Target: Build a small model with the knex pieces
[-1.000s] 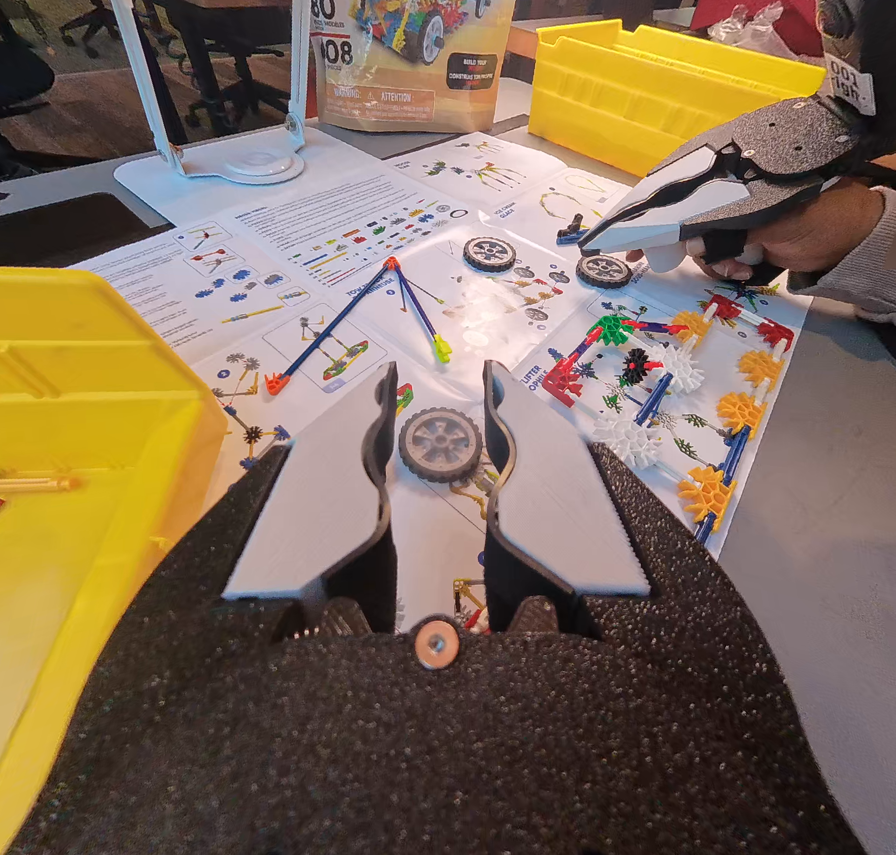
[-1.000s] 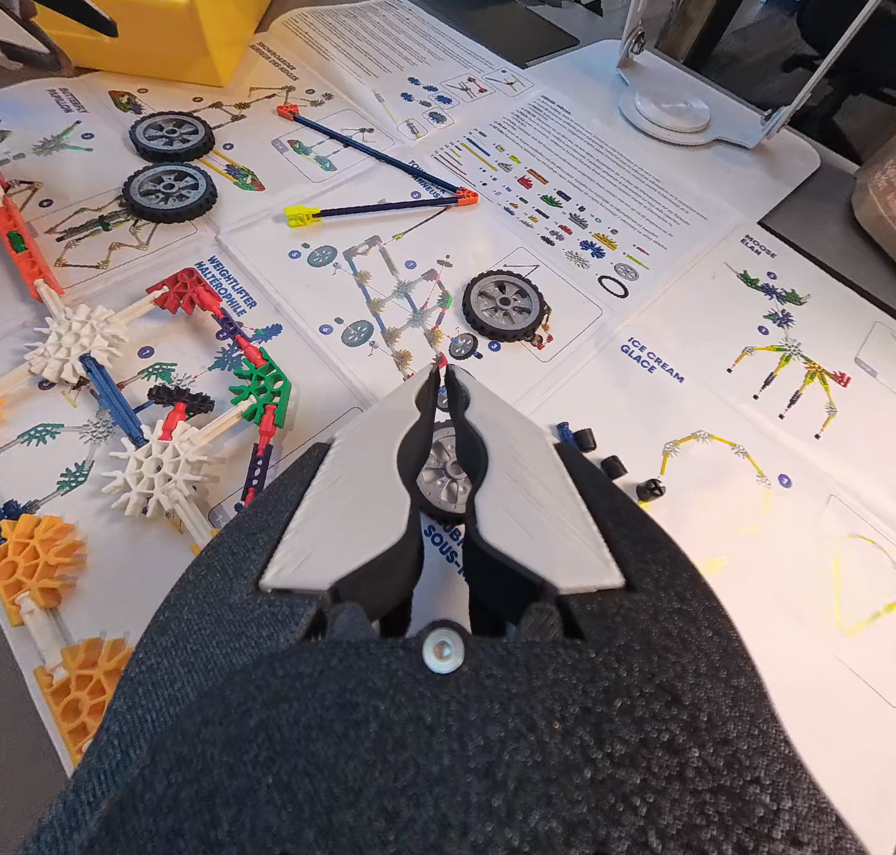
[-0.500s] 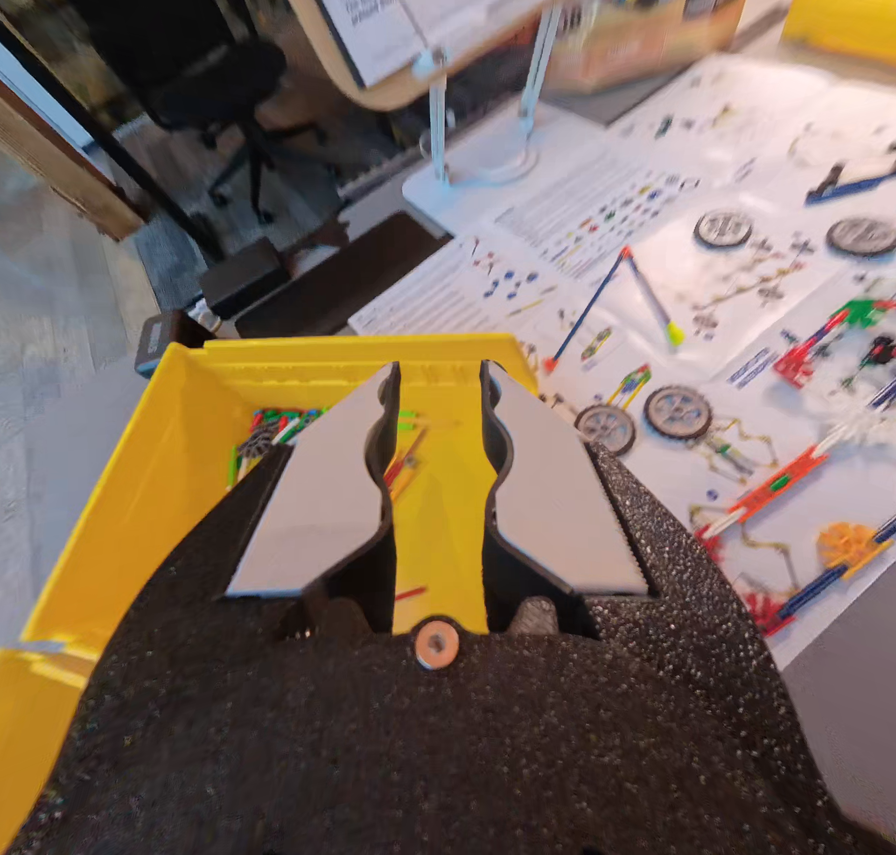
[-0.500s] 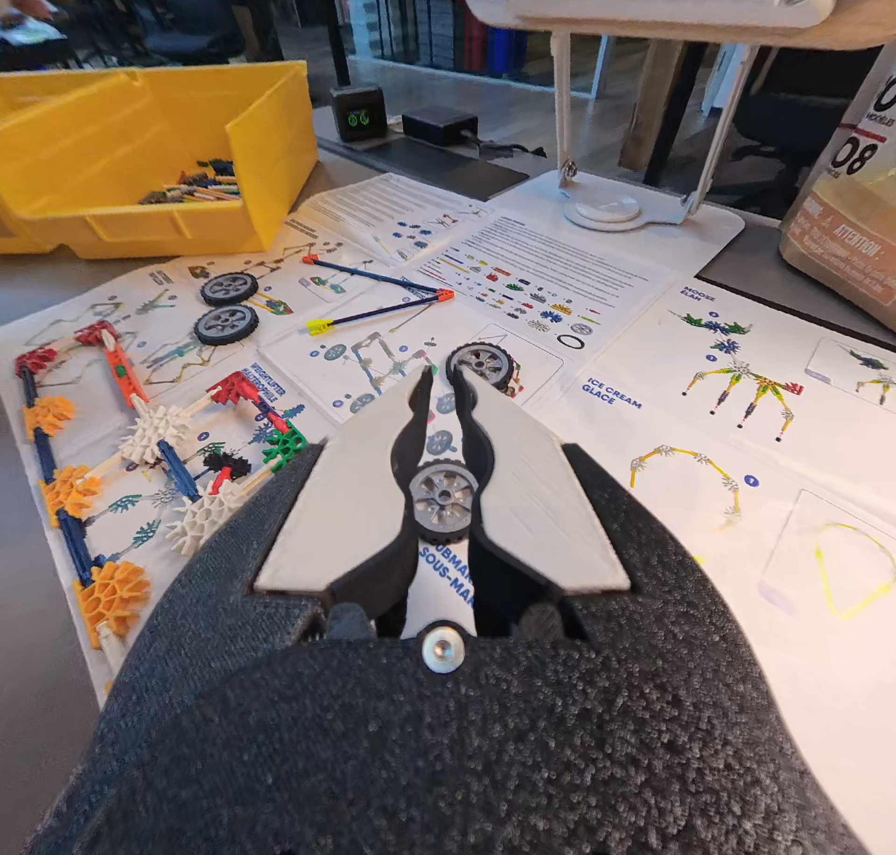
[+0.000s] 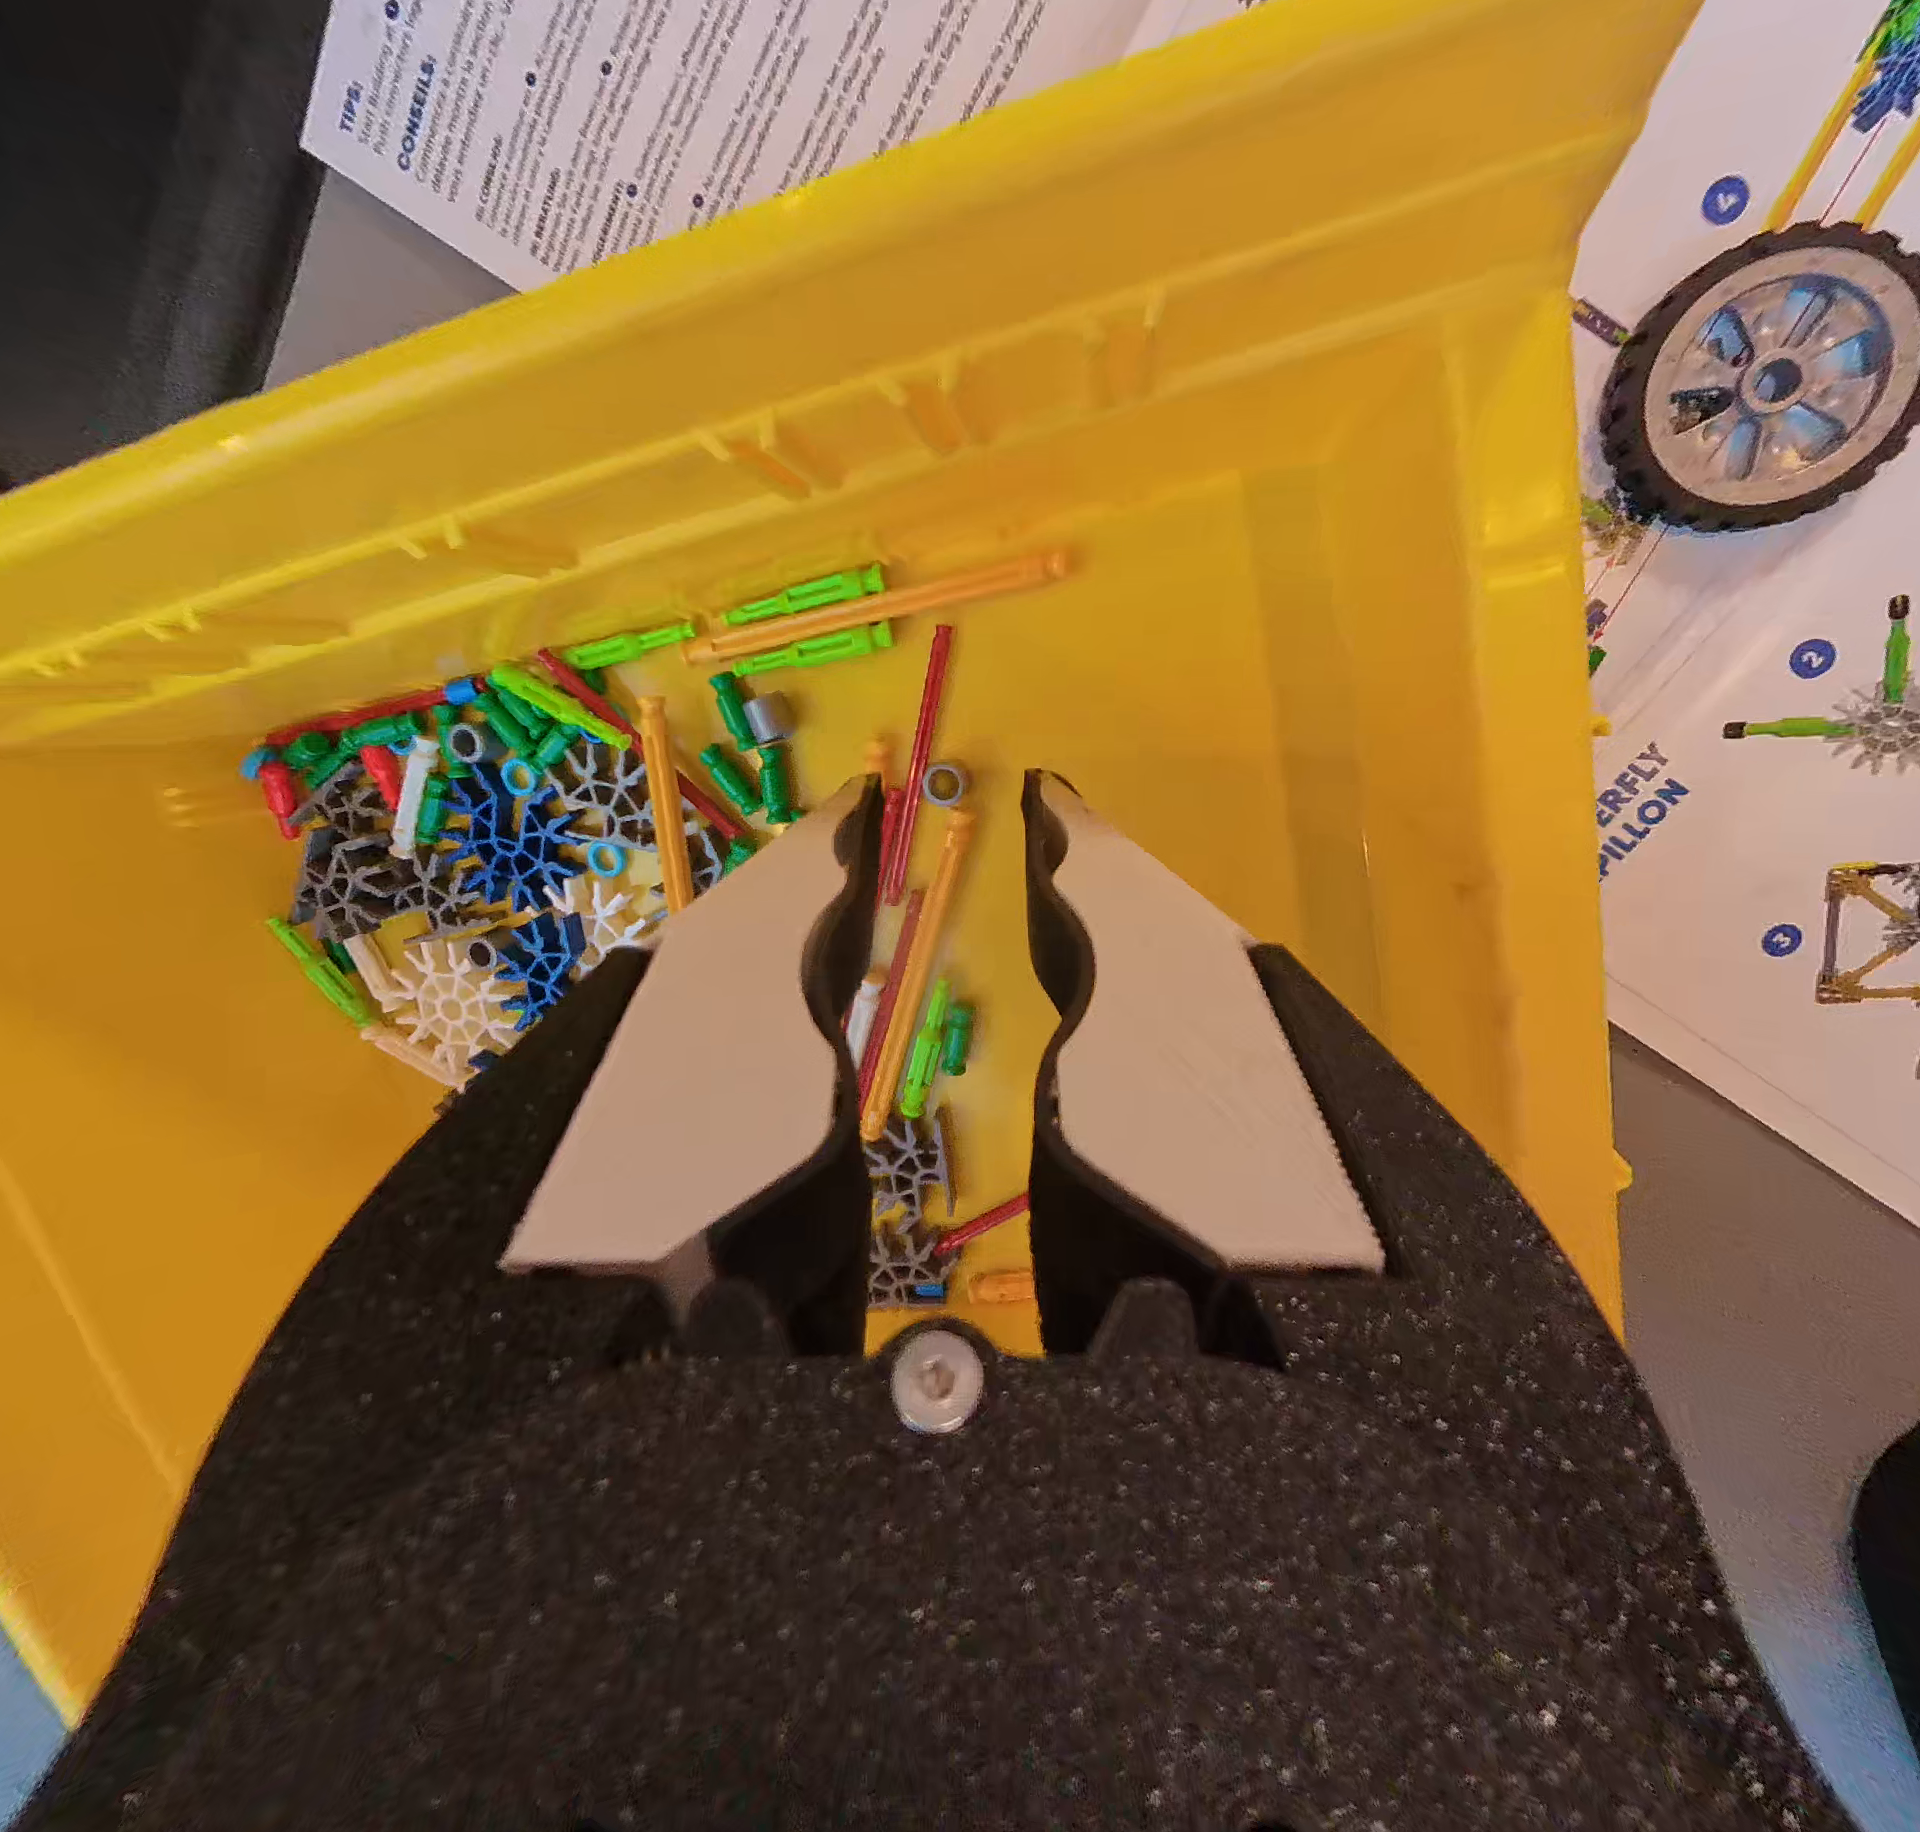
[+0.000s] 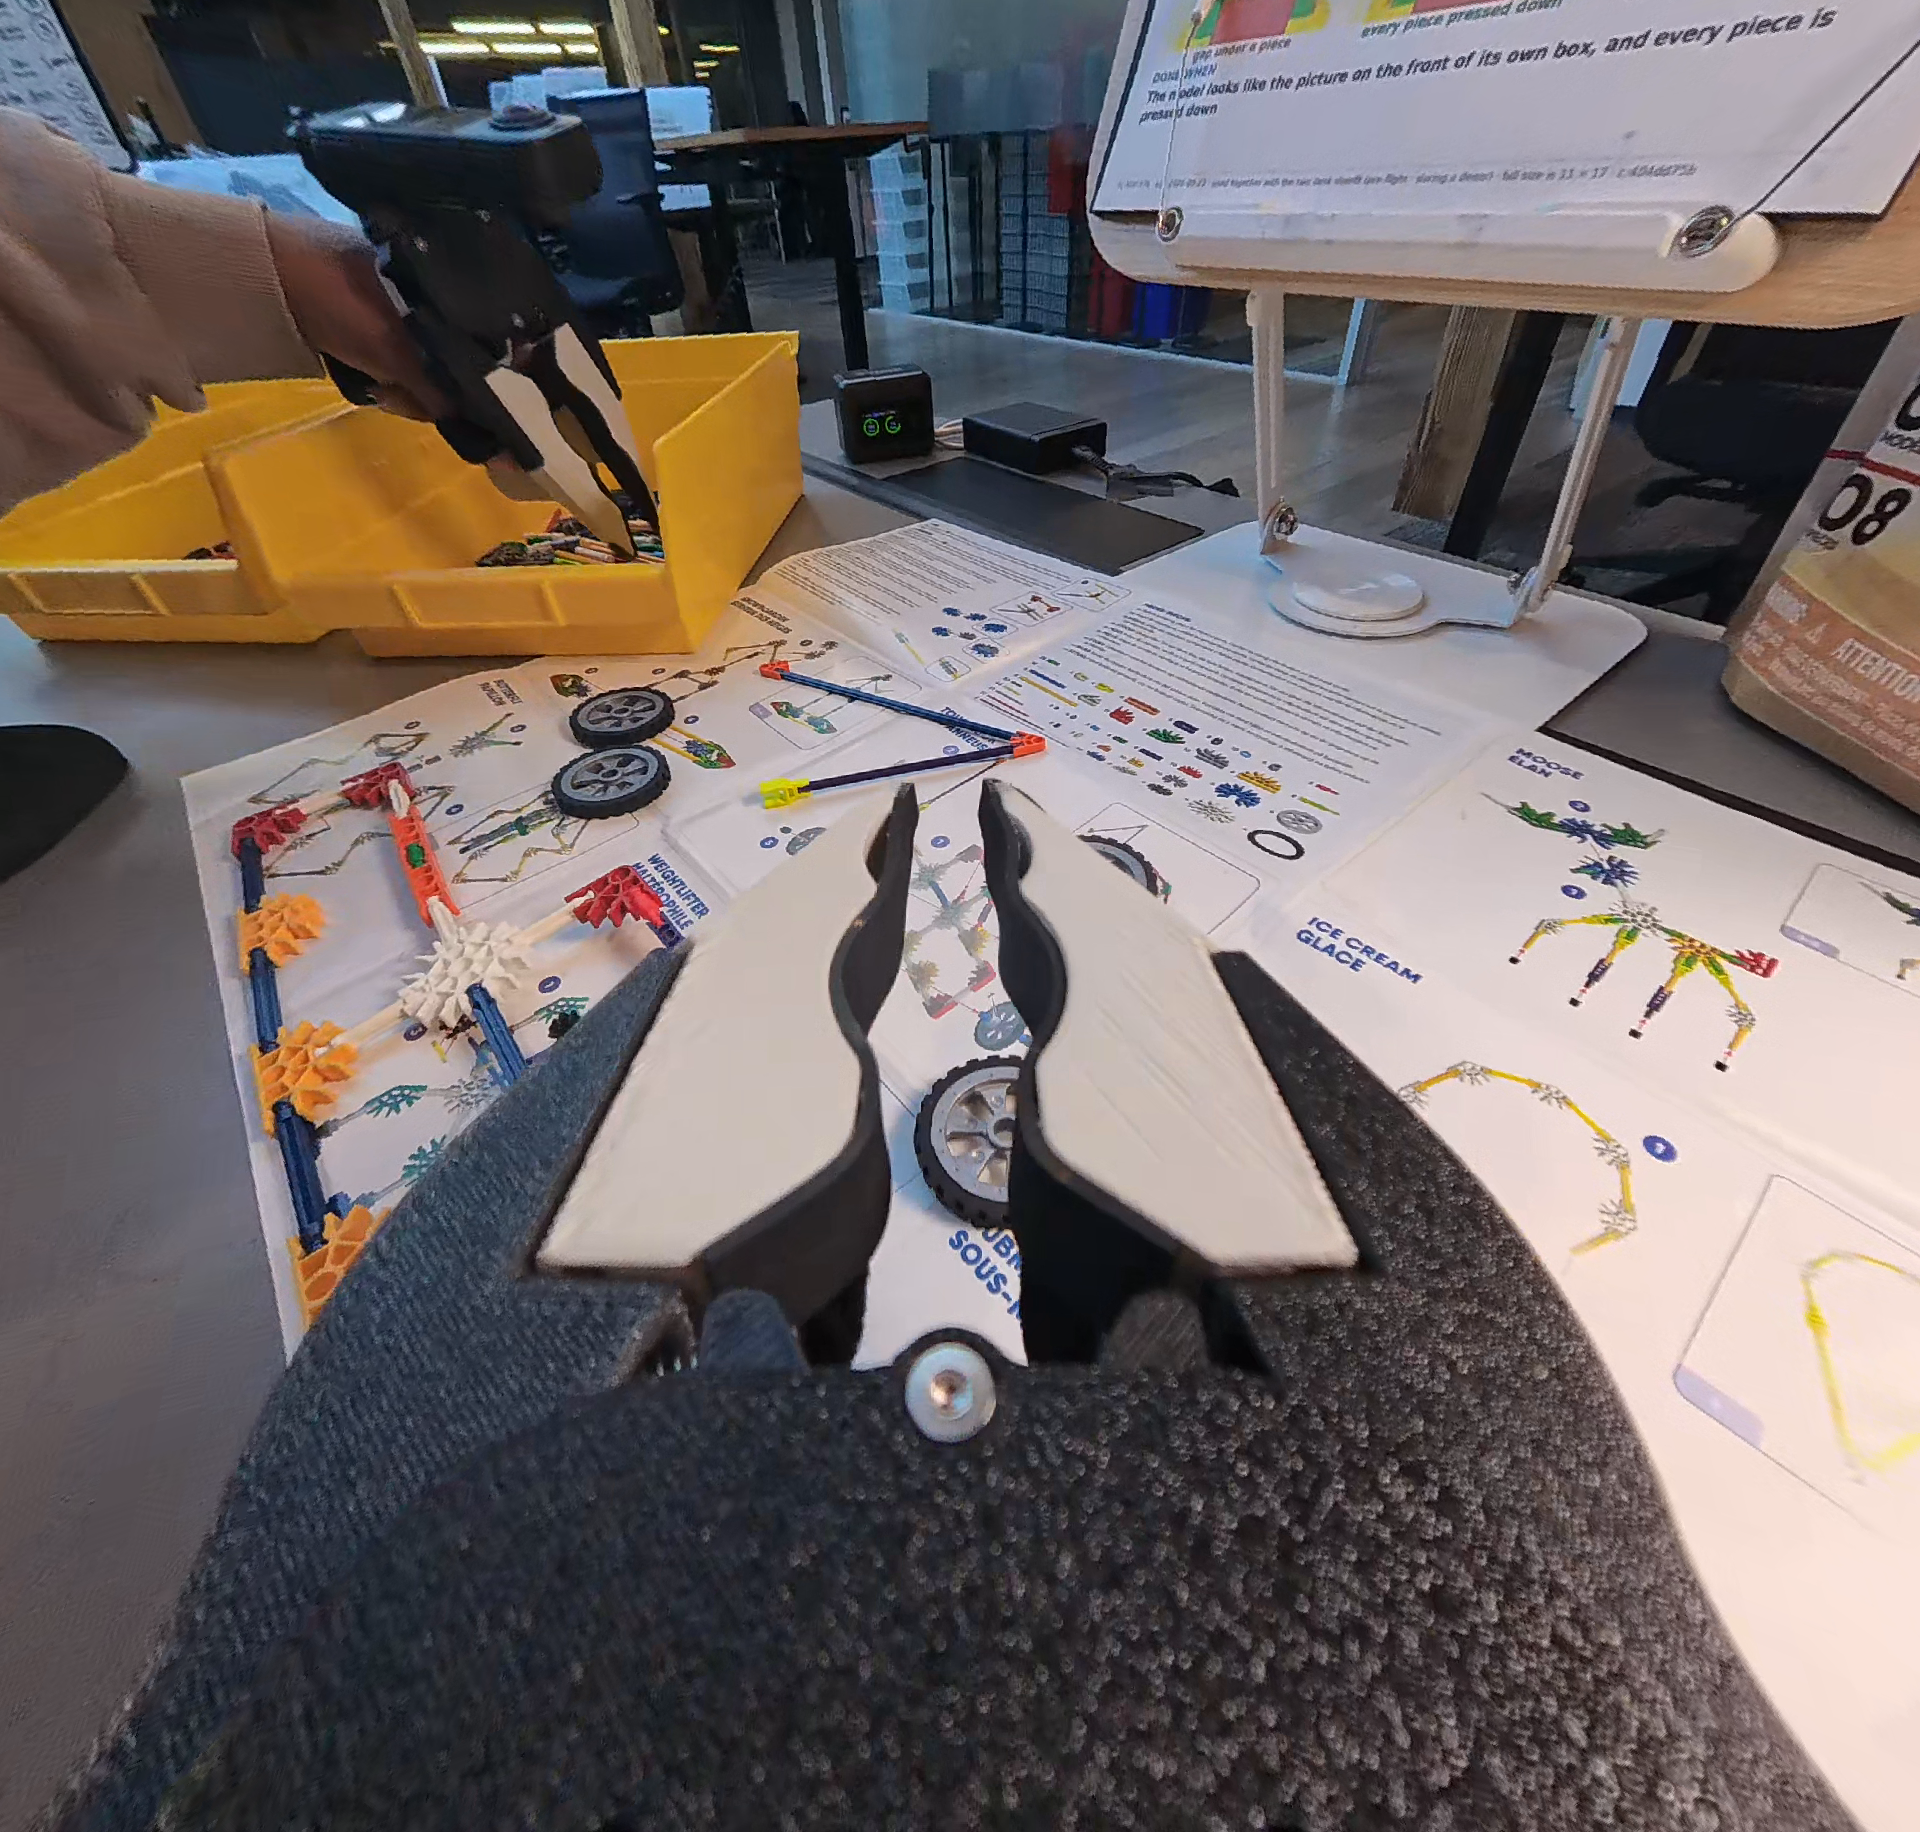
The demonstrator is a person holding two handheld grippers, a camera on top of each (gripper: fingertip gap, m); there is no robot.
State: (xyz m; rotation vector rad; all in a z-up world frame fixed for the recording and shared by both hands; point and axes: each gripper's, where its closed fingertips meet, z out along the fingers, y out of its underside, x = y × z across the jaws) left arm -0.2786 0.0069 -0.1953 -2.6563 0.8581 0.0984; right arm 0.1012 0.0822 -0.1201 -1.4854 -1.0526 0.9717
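Yellow bin [image 5: 1195,255] rods under open L tongs [image 5: 945,795]; wheel [image 6: 971,1138] btwn R tongs [image 6: 948,806]

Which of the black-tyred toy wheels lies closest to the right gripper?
The black-tyred grey-hubbed wheel lying under the right gripper, between its open fingers; the wheel pair lies farther left.

A yellow bin [image 5: 1143,255] holds loose rods and snowflake connectors [image 5: 499,847], heaped at its nine o'clock side. A grey-hubbed wheel [image 5: 1766,380] lies just beside the bin at two o'clock, on the printed instruction sheet [image 6: 1195,702]. On that sheet, a rod-and-connector frame [image 6: 457,961] sits at nine o'clock and two joined blue rods [image 6: 894,733] at twelve. A white document stand [image 6: 1351,598] rises at one o'clock.
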